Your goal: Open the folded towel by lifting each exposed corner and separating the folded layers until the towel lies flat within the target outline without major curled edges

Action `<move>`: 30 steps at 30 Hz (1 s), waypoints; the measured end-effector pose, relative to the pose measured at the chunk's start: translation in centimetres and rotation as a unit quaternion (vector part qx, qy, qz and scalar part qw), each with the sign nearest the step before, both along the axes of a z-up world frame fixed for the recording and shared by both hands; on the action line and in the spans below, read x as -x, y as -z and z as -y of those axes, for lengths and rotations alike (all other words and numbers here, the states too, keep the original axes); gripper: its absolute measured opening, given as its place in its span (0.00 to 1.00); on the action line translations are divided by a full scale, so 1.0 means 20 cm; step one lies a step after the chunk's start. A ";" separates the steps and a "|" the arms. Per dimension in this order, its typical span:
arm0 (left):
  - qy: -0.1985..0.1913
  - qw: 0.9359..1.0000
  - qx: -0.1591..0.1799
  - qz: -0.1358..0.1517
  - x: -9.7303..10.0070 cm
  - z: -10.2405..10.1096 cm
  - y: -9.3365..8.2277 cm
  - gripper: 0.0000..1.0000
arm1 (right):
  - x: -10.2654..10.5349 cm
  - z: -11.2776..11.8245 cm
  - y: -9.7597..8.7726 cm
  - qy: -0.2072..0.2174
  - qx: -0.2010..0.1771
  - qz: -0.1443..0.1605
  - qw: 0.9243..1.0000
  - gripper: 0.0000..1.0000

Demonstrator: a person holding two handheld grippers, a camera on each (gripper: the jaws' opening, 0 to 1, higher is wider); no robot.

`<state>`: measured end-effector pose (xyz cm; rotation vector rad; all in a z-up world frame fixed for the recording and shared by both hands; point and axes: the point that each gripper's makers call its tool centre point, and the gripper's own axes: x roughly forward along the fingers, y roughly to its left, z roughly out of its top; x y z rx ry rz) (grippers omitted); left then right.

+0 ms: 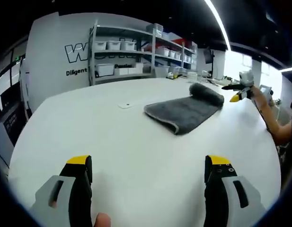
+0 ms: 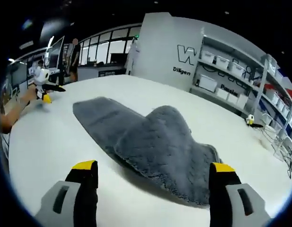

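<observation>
While bins (image 1: 104,70) seem indistinct, towel (image 2: 155,142) lies folded.

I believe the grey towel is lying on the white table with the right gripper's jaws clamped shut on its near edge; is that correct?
Not quite: the right gripper is open, its jaws wide apart and not touching the grey towel, as the right gripper view shows. The towel does lie on the white table.

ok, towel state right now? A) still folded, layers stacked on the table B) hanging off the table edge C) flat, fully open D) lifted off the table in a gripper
A: the grey towel lies on the white table with an upper layer bunched over a lower one, and both grippers are open and clear of it.
</observation>
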<state>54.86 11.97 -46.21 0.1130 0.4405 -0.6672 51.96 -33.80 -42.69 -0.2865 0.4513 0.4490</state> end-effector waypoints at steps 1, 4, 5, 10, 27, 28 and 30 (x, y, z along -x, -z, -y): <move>-0.010 1.000 0.010 -0.005 0.00 0.00 0.00 0.96 | 0.01 -0.02 -0.01 -0.005 -0.004 0.003 1.000 0.99; -0.007 1.000 0.028 -0.011 0.00 0.02 0.00 0.96 | 0.02 -0.05 -0.03 -0.015 -0.011 0.005 1.000 0.99; -0.004 0.999 0.030 -0.017 0.01 0.02 0.00 0.97 | 0.02 -0.06 -0.03 -0.018 -0.012 0.008 1.000 0.99; -0.007 1.000 0.012 -0.007 0.01 0.02 0.00 0.97 | 0.05 -0.08 -0.01 -0.041 0.054 0.006 0.998 1.00; -0.004 0.999 0.034 0.003 -0.05 0.16 -0.10 0.97 | 0.12 -0.24 -0.14 -0.081 0.018 0.041 0.996 1.00; -0.003 0.999 0.032 0.002 -0.06 0.18 -0.11 0.97 | 0.12 -0.24 -0.14 -0.081 0.016 0.041 0.996 1.00; 0.003 1.000 0.021 -0.006 -0.07 0.21 -0.10 0.96 | 0.13 -0.24 -0.14 -0.084 0.017 0.041 0.996 1.00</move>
